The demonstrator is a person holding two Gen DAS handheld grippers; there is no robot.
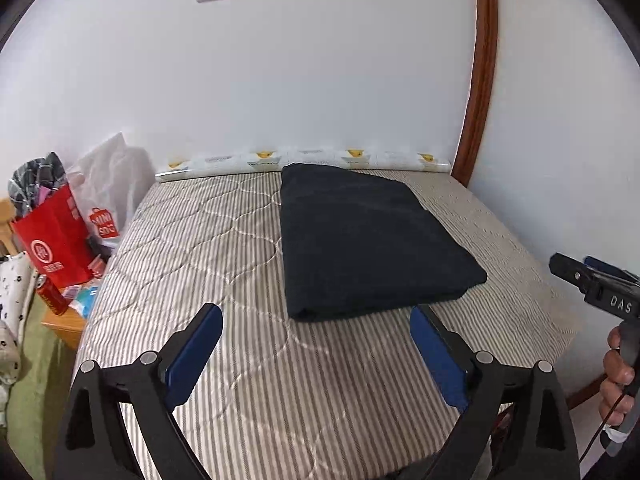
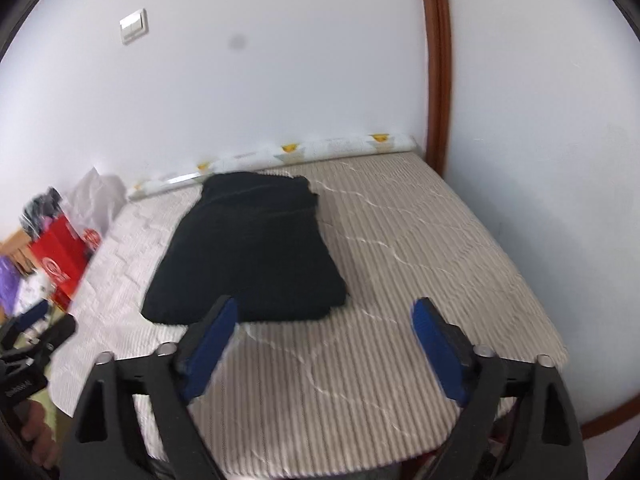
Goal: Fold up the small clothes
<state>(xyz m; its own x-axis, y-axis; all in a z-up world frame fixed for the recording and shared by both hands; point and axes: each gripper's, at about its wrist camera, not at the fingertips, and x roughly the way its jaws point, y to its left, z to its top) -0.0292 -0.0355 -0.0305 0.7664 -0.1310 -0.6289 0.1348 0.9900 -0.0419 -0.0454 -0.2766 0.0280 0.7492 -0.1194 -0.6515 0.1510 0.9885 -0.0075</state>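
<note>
A black garment (image 1: pixel 368 240) lies folded into a flat rectangle on the striped quilted mattress (image 1: pixel 208 248), toward its far side. My left gripper (image 1: pixel 316 316) is open above the mattress just short of the garment's near edge, with nothing between its blue pads (image 1: pixel 192 356). The right gripper (image 1: pixel 568 264) shows at the right edge of the left wrist view, held in a hand. In the right wrist view the same black garment (image 2: pixel 248 248) lies ahead and to the left, and my right gripper (image 2: pixel 324 312) is open and empty above the mattress (image 2: pixel 420 264).
A red paper bag (image 1: pixel 56 240) and a white plastic bag (image 1: pixel 108 188) stand beside the mattress on the left, over a wooden stand with small items. A white patterned roll (image 1: pixel 304 160) lies along the wall. A brown wooden frame (image 1: pixel 480 80) rises at the right.
</note>
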